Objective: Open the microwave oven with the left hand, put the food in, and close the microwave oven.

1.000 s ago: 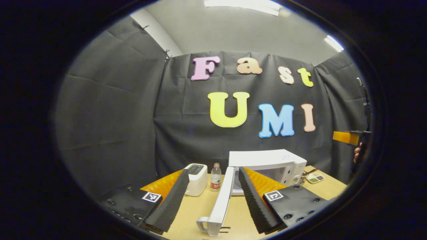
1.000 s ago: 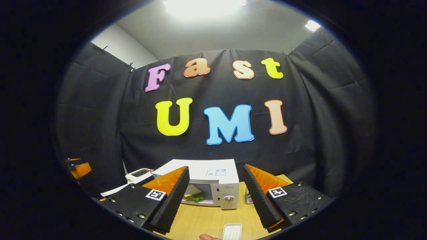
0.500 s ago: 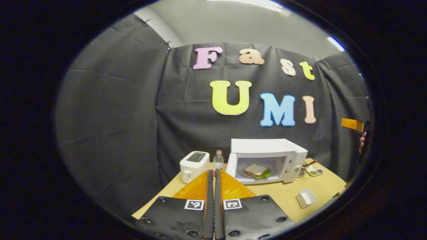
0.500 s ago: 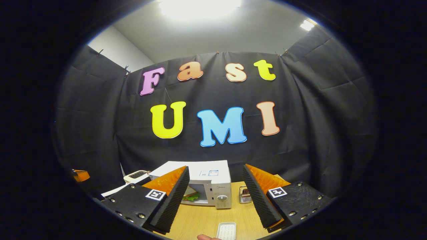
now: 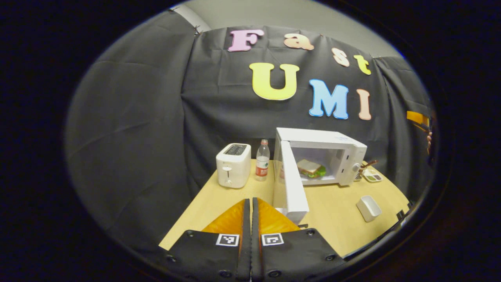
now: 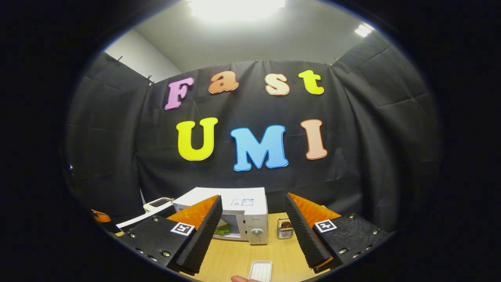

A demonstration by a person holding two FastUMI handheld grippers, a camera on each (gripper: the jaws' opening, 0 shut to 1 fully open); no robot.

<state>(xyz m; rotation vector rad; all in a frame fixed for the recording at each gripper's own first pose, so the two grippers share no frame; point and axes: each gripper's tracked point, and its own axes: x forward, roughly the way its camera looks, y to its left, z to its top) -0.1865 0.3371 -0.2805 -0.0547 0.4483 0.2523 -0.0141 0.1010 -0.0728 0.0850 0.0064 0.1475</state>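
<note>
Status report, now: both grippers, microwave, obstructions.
Left gripper shut, empty, behind the door edge. Right gripper open, empty. White microwave oven door partly open, sandwich inside. Nothing seen blocking the door's swing.

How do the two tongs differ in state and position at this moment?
The left tongs are shut, fingers pressed together with nothing between them; the right tongs are open with a wide gap. The left tongs point at the swung-out white microwave door, while the right tongs face the white microwave's control side, framing the sandwich inside. Both hold nothing and hang above the light wooden table.
</note>
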